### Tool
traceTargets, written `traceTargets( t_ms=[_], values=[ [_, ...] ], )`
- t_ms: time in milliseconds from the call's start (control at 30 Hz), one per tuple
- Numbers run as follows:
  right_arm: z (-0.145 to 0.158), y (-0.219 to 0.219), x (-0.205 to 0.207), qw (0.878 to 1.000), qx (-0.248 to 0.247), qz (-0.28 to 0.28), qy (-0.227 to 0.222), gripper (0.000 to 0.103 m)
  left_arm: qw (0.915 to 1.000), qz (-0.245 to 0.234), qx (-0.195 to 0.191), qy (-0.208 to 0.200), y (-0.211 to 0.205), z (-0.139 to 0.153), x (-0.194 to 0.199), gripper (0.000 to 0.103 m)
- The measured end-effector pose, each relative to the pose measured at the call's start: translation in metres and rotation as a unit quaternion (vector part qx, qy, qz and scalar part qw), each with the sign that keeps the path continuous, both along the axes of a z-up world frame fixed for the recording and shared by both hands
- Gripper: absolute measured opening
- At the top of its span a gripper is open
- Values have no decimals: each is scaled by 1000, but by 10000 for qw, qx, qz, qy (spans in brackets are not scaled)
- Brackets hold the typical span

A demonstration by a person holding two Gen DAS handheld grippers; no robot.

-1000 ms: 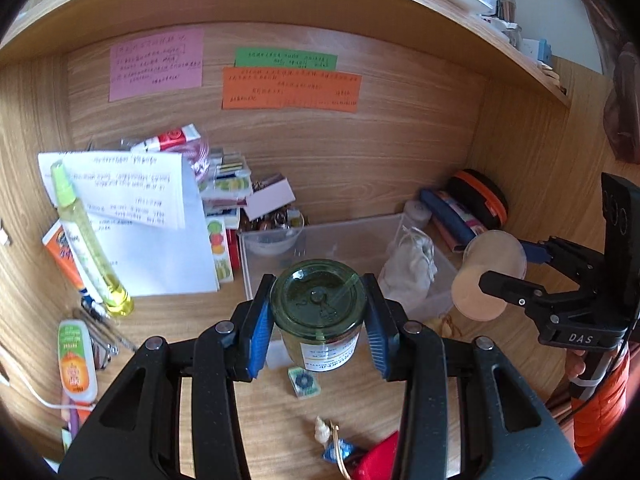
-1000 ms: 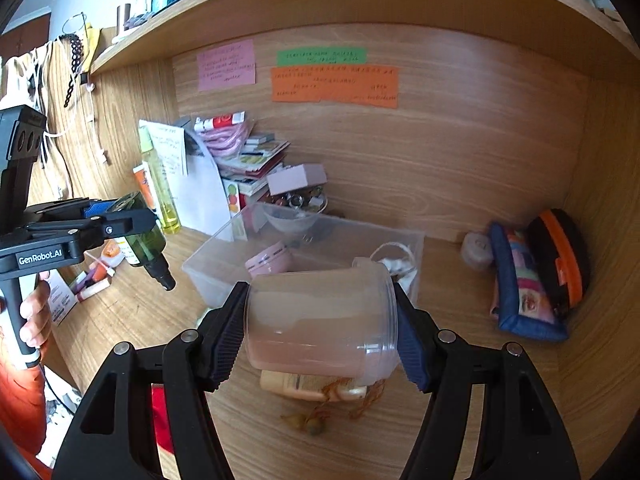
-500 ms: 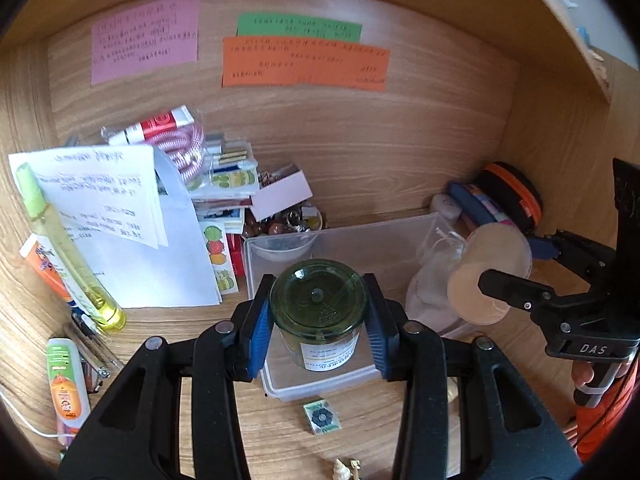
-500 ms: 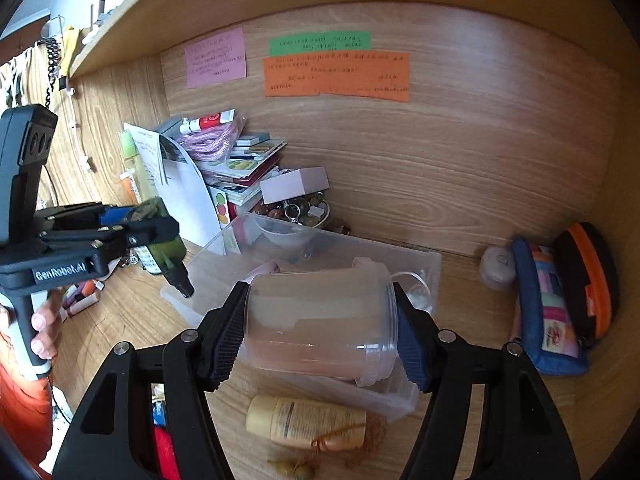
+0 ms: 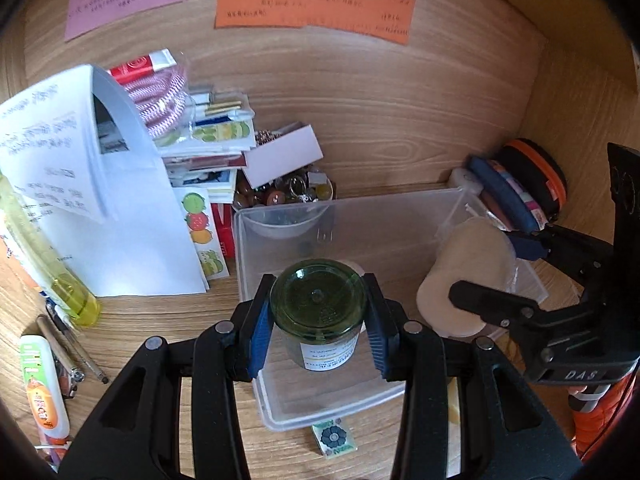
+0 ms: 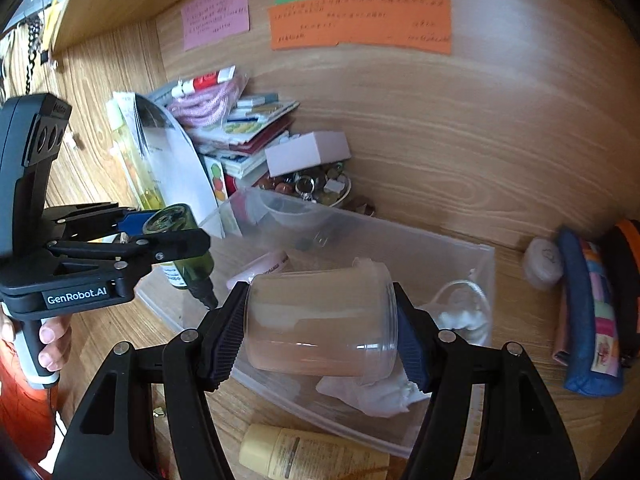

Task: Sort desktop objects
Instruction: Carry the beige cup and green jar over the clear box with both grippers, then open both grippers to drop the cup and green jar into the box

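my left gripper (image 5: 318,322) has its blue pads pinched on both sides of a green glass bottle (image 5: 319,308), held in the air over the near end of the clear plastic bin (image 5: 360,216). from the right wrist view the bottle (image 6: 182,248) hangs tilted, dark nozzle pointing down toward the bin's left rim. my right gripper (image 6: 322,334) is clamped on a translucent plastic jar (image 6: 320,320) lying on its side between the pads, held over the bin's right half. inside the bin i see a pink tube (image 6: 260,266) and white cloth (image 6: 376,392) (the cloth sits partly under the jar). a cream bottle (image 6: 312,456) lies on the wooden desk (image 5: 152,320) just outside the bin's near wall. a bowl of beads (image 5: 288,192) sits behind the bin, and pouches (image 6: 588,316) lean at the right wall.
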State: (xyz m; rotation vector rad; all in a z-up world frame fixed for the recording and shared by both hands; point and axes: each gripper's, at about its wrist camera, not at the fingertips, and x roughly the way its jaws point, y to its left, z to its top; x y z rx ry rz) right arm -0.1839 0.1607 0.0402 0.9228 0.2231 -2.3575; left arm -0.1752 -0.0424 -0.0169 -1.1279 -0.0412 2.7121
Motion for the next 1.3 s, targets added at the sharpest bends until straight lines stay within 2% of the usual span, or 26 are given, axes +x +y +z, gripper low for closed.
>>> traceTargets(
  t_ms=[533,800,867,967,1167,1300],
  values=[
    [-25,-4,-15,9995,266,58,-131,63,9998,-134,-81,-144,12,-17,-11,41],
    [-29,-12,-11,9986,495,140,109,64,9997,-132,-72,-189,11,-22,-12,42],
    [-30,-14,-10,9982,556,172,157,64,9998,-125,-21,-183,9,-21,-11,43],
    [-31,-16,-8,9981,538,254,133,65,9998,-109,-7,-144,8,-19,-10,51],
    [-29,-13,-8,9980,577,108,248,74,9998,-119,-55,-130,10,-20,-9,56],
    [-25,-11,-6,9980,542,91,325,75,9999,-114,-50,-108,10,-19,-9,58]
  ],
)
